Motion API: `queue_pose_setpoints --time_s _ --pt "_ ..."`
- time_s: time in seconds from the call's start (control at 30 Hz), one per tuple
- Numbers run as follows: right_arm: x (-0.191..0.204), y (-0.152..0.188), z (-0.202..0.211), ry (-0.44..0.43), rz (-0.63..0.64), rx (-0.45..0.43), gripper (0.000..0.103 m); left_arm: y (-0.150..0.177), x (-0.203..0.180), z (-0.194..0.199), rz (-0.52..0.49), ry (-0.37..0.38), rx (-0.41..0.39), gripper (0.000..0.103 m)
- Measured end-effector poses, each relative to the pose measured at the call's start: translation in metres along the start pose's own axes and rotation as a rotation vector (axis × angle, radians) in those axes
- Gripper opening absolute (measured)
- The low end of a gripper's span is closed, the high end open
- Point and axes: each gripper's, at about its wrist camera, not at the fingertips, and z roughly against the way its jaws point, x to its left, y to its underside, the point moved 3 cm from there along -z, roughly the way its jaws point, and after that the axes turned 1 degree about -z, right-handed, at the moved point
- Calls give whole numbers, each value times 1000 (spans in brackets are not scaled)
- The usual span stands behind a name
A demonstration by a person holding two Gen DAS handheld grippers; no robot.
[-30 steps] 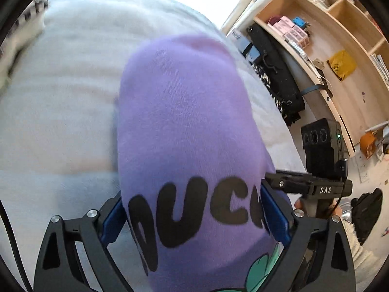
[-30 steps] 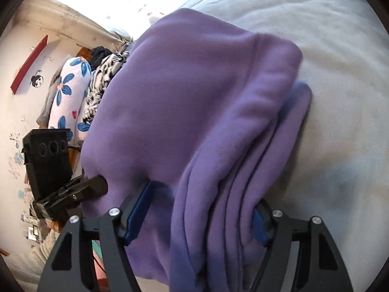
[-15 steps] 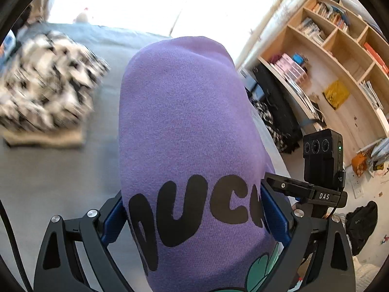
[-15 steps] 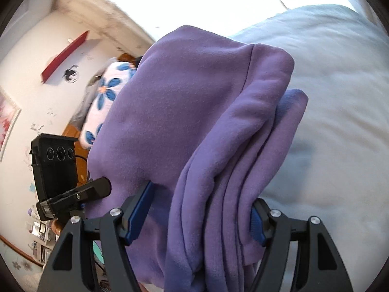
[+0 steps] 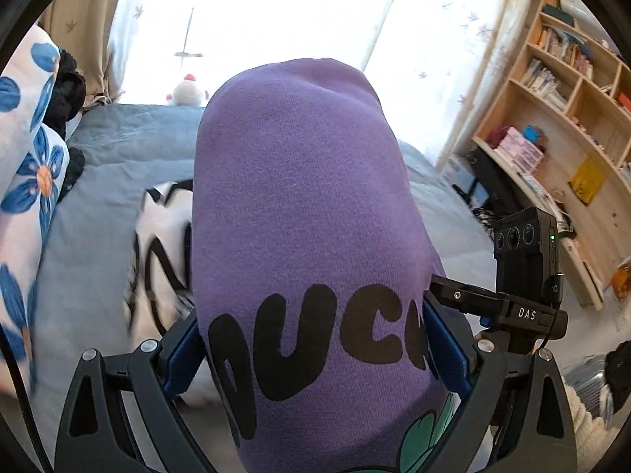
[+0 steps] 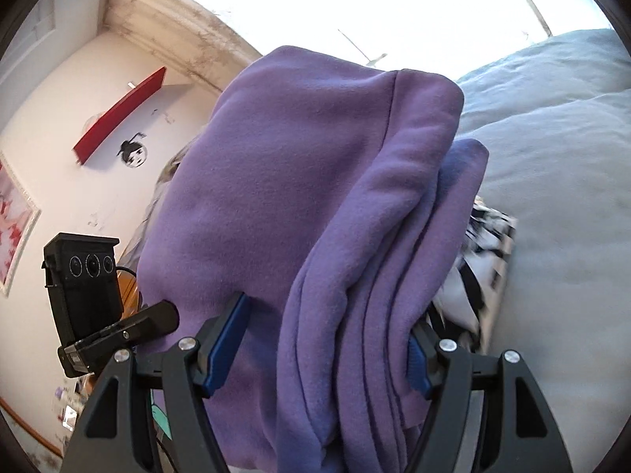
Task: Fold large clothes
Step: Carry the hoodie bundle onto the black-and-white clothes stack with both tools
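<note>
Right now your left claw is pinching the folded purple sweatshirt, its blue pads pressed against both sides of the thick bundle just where the black lettering runs. The bundle fills the middle of that view and stands up toward 12 o'clock, held clear above the grey-blue bed. At 9 o'clock, partly behind the purple cloth, a black-and-white patterned garment lies on the bed, blurred. At far 9 o'clock you have a white cloth with blue flowers, and at 3 o'clock a wooden bookshelf.

Your right claw grips the same sweatshirt from its layered edge: the stacked folds sit between the blue pads, which appear to press on them, though the pad at 4 o'clock is mostly hidden by cloth. In this view the black-and-white garment peeks out at 3 o'clock from behind the folds, on the bed. At 9 o'clock the other tool's black camera block shows against a white wall with a red shelf at 10 o'clock.
</note>
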Motion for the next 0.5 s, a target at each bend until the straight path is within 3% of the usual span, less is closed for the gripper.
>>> queue_pose_setpoints --time_s 0.13,0.2,0.23,0.3,0.33,0.5 --pt "-53 -1 -78 30 -52 43 71 1 69 -66 24 -14 60 97" --pt "-76 12 -105 84 -53 81 71 18 98 -101 85 -19 102 101" --pt "-85 18 -112 105 -35 82 71 25 112 -111 134 20 85 103" --pt "-90 23 -110 68 11 47 70 33 120 -113 173 102 27 103" --pt "-90 25 -105 60 30 49 70 34 119 -110 162 109 9 103" --pt "-79 27 -92 149 84 122 70 36 107 -100 125 17 5 103"
